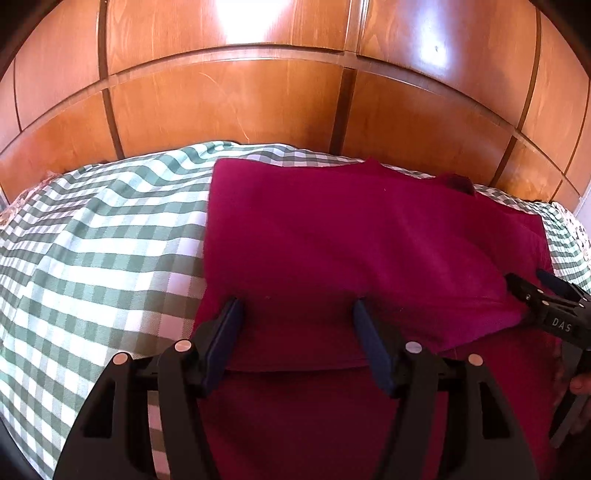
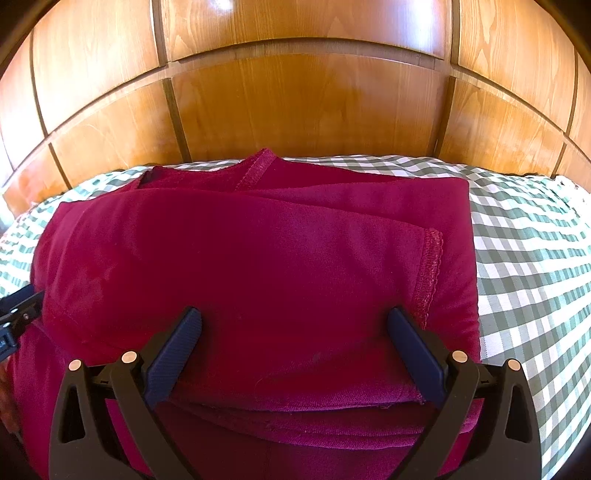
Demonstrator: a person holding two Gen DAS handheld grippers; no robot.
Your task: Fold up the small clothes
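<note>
The crimson knit garment point(image 2: 258, 266) lies folded in several flat layers on the bed. One hemmed sleeve is turned across the top, and the stitched neckline points toward the wooden headboard.

Bright, warm light fills both views. White glare blows out the glossy orange-brown wooden headboard panels point(image 1: 255, 22) at the top. Fisheye distortion bows their seams; corners vignette dark. Focus stays fairly sharp.

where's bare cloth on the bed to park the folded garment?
Two free patches of checked bedspread: one left of the maroon garment, reaching the wooden headboard; another on its right side in the right wrist view. Crowded in the middle, where left gripper and right gripper stand open over it.
</note>
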